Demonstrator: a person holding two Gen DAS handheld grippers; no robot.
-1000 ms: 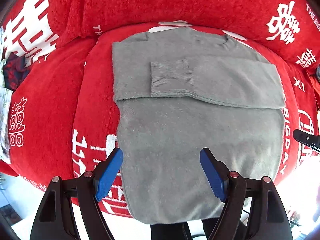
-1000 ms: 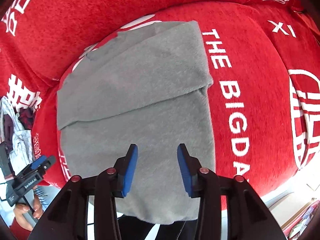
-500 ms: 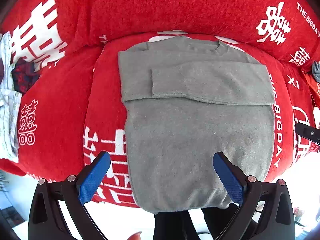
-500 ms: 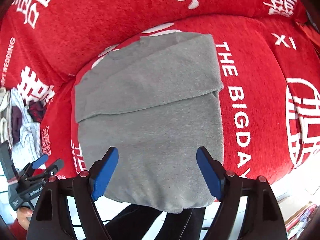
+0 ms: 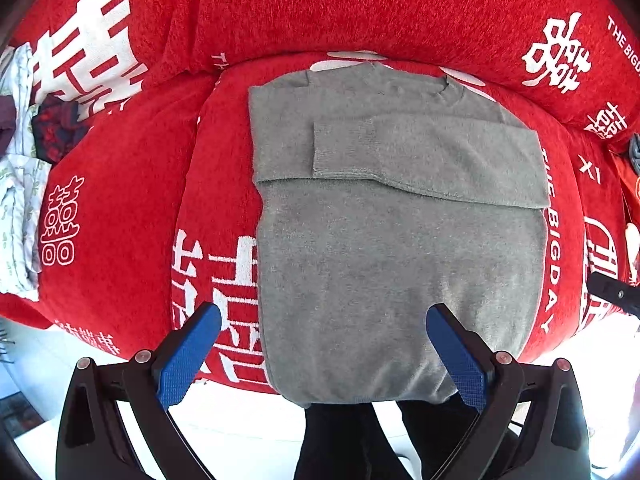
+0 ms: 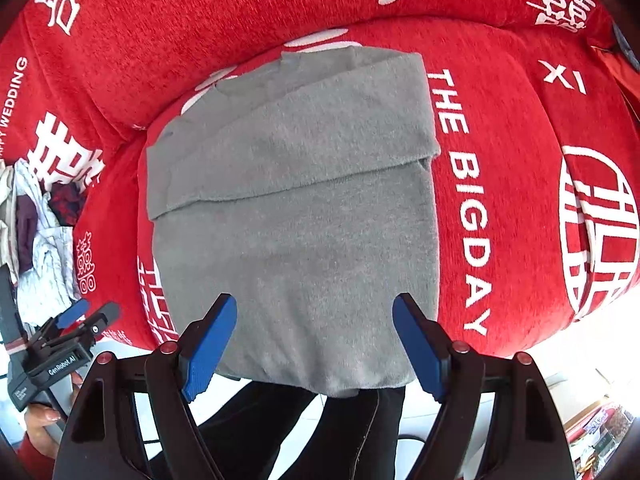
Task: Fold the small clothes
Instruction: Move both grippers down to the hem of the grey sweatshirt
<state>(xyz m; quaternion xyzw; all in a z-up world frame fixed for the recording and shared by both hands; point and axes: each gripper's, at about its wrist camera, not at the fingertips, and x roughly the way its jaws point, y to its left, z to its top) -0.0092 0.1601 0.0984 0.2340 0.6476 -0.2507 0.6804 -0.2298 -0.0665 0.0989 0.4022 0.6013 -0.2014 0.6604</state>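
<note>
A grey knit sweater (image 5: 400,248) lies flat on the red sofa seat, both sleeves folded across its chest, the hem hanging over the front edge. It also shows in the right wrist view (image 6: 296,216). My left gripper (image 5: 324,350) is open and empty, held above the hem near the sweater's lower left corner. My right gripper (image 6: 314,342) is open and empty above the hem's middle. The left gripper also shows in the right wrist view (image 6: 76,322) at the far left.
The red sofa cover (image 5: 120,208) with white lettering has a raised backrest (image 5: 360,8) behind the sweater. A heap of other clothes (image 5: 24,160) lies at the left end of the seat, also seen in the right wrist view (image 6: 36,232). White floor lies below the front edge.
Both grippers opened wide and pulled back from the sweater towards the front edge of the seat. The sweater has not moved.
</note>
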